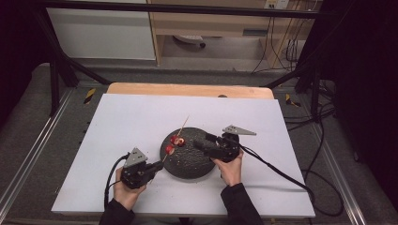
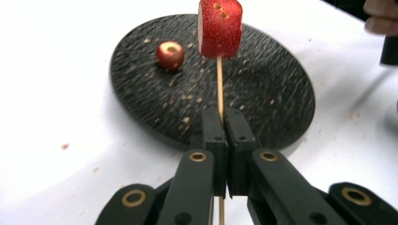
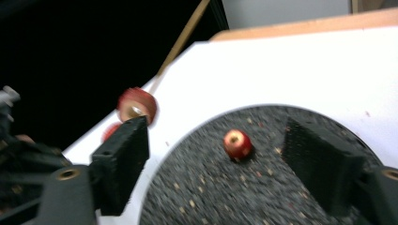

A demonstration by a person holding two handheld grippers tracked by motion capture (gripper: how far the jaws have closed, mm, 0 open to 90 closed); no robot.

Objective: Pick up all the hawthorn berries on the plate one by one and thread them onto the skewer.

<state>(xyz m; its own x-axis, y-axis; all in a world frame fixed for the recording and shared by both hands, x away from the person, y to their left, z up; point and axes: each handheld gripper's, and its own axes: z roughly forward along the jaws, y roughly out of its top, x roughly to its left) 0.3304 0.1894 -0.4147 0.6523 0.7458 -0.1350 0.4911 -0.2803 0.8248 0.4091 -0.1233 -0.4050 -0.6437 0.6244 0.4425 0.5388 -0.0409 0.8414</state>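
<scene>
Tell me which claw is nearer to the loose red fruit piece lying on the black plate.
Right. The right claw hangs open just above the plate, the loose piece lying beyond and between its jaws. The left claw, shut on the skewer, sits off the plate's edge.

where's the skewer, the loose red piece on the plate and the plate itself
skewer [image 2: 219, 84], left gripper view, bare stick below the red chunk
loose red piece [image 2: 170, 55], left gripper view, its top
plate [image 2: 277, 93], left gripper view, bare right part

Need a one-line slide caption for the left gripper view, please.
Left gripper shut on a skewer carrying a red fruit chunk, above a black plate with one piece.
</scene>
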